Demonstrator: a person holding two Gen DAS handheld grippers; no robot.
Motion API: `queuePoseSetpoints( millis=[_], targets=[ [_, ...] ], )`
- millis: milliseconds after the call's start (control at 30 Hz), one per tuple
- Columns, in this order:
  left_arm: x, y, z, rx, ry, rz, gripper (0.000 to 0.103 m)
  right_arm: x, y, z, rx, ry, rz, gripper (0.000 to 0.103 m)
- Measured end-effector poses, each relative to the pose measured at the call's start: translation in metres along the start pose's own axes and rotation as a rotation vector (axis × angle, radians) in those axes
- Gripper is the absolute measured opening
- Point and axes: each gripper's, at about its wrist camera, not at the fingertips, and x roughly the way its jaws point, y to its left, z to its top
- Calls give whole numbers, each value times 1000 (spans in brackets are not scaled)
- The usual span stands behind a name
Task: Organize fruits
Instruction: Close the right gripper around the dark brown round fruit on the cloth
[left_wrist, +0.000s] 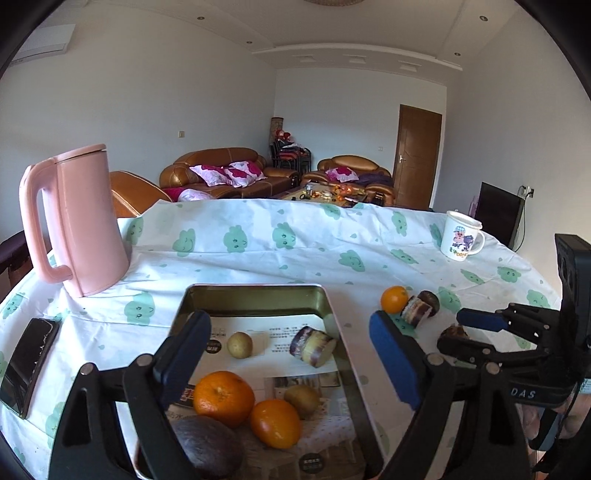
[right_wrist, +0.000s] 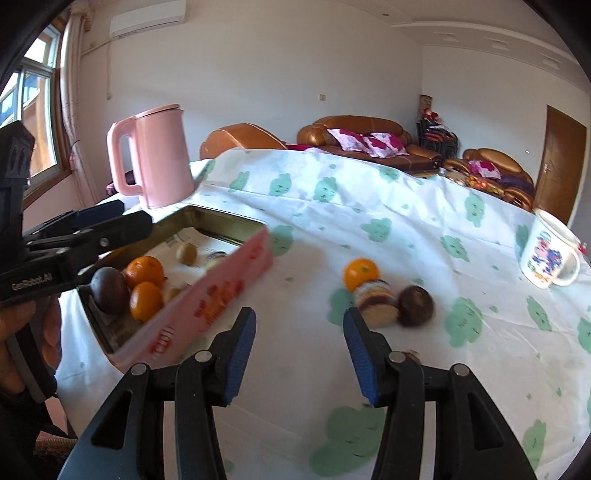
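Observation:
A metal tin tray (left_wrist: 258, 293) with pink outer walls (right_wrist: 207, 302) holds two oranges (left_wrist: 223, 398), two kiwis (left_wrist: 239, 344), a sugarcane piece (left_wrist: 312, 347) and a dark passion fruit (left_wrist: 207, 445). My left gripper (left_wrist: 291, 360) is open and empty, just above the tray. On the cloth to the right lie an orange (right_wrist: 361, 274), a sugarcane piece (right_wrist: 376, 302) and a passion fruit (right_wrist: 415, 305). My right gripper (right_wrist: 299, 347) is open and empty, just short of them. A small brown fruit (left_wrist: 453, 331) lies by the right gripper's fingers.
A pink kettle (left_wrist: 79, 221) stands at the table's back left. A phone (left_wrist: 29, 365) lies at the left edge. A white cartoon mug (right_wrist: 550, 260) stands at the right. The table has a white cloth with green clouds (right_wrist: 369, 206). Sofas stand behind.

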Motion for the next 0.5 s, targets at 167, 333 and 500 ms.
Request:
queuePoseSetpoints(
  millis=[167,333,500],
  targets=[
    [11,-39,-1,51,24,-57,90,4,-47,-8,94,59,-49,51],
    [21,-67,-1,98,42,-74,93,15,-47,-8,80,115,-10,51],
    [32,-80,0,114,63,-77,93,29,-45,-10,71,178,10,46]
  ],
)
